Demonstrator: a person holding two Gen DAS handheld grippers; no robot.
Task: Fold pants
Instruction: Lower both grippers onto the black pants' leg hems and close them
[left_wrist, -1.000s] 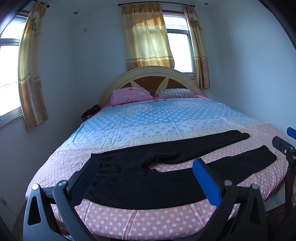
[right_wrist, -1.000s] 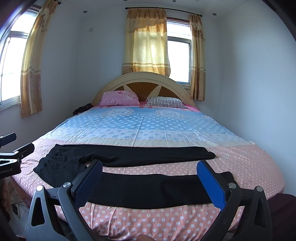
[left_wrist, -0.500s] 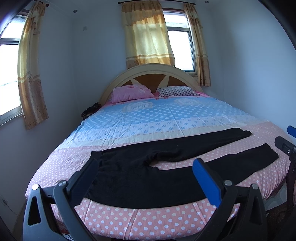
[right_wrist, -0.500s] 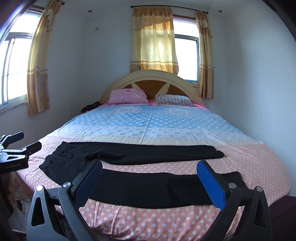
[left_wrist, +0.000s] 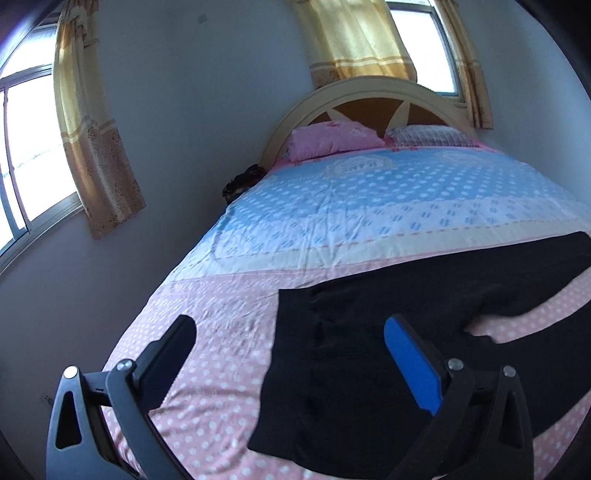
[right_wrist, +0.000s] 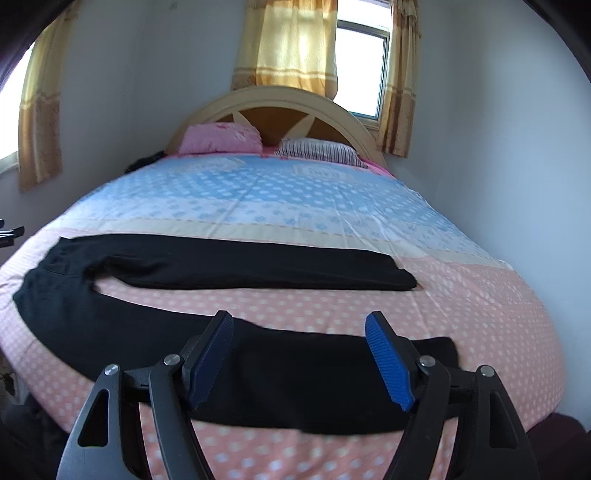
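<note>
Black pants (right_wrist: 207, 266) flat on dotted pink-and-blue bed (right_wrist: 332, 199).
Legs splayed apart, matte cloth; left claw (left_wrist: 288, 343) and right claw (right_wrist: 299, 343) both spread, gripping nothing.

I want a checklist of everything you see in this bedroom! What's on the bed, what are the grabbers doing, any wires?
Surface: bed with dotted pink and blue sheet.
Job's things: black pants spread flat, legs apart, unfolded.
Clutter: pink pillow, striped pillow, dark bundle beside the bed.
Grippers: left gripper and right gripper have open jaws, holding nothing.
Cables: nothing seen.
Surroundings: headboard, yellow curtains, windows, pale walls.
</note>
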